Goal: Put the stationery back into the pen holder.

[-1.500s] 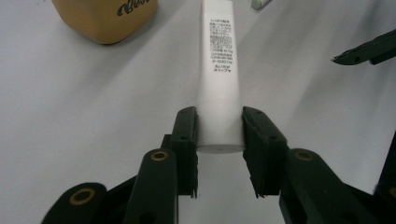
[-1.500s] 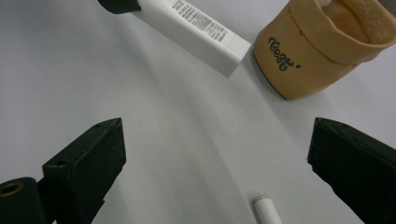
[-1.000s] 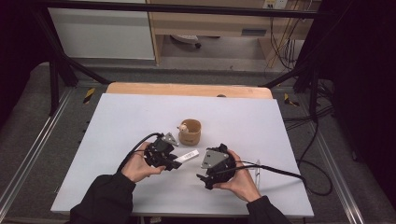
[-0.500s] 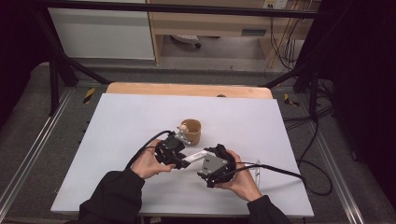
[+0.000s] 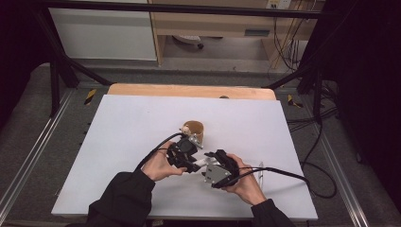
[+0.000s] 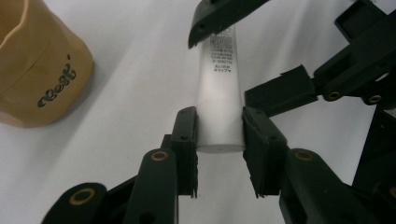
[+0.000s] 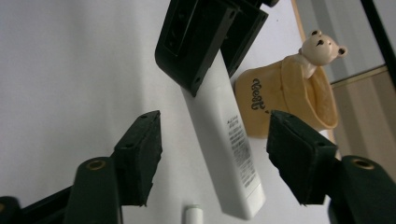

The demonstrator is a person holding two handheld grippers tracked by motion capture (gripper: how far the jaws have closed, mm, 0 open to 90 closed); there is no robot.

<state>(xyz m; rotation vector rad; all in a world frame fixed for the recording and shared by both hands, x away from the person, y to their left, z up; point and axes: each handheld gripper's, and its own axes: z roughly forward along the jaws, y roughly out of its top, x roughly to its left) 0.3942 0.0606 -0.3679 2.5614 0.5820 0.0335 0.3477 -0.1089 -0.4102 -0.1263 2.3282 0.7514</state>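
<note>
Compared with half a second ago, the two hands sit a little closer together near the middle of the worktop (image 5: 142, 118), and the white tube (image 6: 219, 102) now bridges the small gap between them; a second ago the tube lay on the surface between the hands, apart from the right one. The left hand-held gripper (image 6: 219, 140) pinches the tube across its flat cap end, one black jaw pressed against each side. In the left gripper view the tube runs straight away from that gripper, its long axis in line with the jaws, its printed end pointing toward the right hand-held gripper (image 7: 212, 154) farther off. That right hand-held gripper stands spread wide, its jaws on either side of the tube without touching it; in the right gripper view the tube slants from the left gripper's clamp at the top down to its crimped, printed end between the open jaws. In the high view the tube (image 5: 201, 162) lies roughly left to right, just near of the tan cup (image 5: 194, 130), which stands upright on the worktop with a small bear figure (image 7: 322, 46) at its rim. A small white rounded object (image 7: 194, 214) shows at the bottom edge of the right gripper view; what it is cannot be told.
</note>
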